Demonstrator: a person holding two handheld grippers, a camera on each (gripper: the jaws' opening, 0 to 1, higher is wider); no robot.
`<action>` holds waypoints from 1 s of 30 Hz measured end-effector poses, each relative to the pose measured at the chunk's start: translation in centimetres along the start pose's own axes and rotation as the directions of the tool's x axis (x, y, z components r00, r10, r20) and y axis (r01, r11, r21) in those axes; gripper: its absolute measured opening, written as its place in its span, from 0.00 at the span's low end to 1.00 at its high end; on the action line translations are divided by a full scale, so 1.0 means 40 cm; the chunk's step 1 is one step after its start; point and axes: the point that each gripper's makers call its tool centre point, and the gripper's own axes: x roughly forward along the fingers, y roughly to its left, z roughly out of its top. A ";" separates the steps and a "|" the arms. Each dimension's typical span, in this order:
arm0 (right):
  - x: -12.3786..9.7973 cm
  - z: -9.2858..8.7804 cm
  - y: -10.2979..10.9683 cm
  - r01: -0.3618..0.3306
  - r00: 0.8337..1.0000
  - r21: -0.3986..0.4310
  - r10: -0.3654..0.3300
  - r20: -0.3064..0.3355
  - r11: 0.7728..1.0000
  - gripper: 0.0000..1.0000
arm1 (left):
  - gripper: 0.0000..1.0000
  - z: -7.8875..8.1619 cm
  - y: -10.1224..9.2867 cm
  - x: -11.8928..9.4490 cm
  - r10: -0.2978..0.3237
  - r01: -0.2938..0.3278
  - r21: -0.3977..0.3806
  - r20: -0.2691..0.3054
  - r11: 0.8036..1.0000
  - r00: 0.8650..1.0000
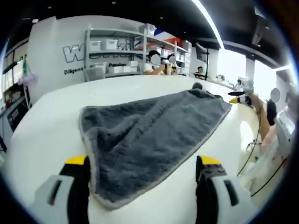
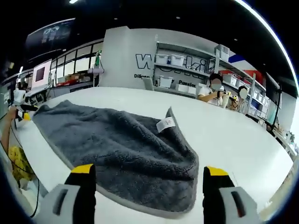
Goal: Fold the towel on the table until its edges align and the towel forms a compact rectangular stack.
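Both my tongs gape wide, holding nothing: left gripper point(image 1: 142, 169) and right gripper point(image 2: 147, 179) hover over the near edge of the grey towel point(image 1: 149, 135), spread flat on the white table point(image 1: 51, 126). White label point(image 2: 165, 124) on a turned-up corner. Behind: shelving with bins point(image 2: 187, 70), seated people point(image 2: 212, 91), lettered wall point(image 1: 70, 51).

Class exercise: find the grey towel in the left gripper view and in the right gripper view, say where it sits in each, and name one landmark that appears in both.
Left gripper view: the grey towel runs from bottom centre, between the open jaws, up to the right.
Right gripper view: the grey towel runs from the left edge down to bottom centre; its white label shows.
Shared landmark: the white shelving with bins.
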 end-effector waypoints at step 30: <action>0.039 0.010 0.013 -0.060 0.998 0.004 0.060 -0.001 0.998 0.97 | 0.98 0.254 0.189 0.255 0.067 -0.067 0.025 -0.001 0.997 0.998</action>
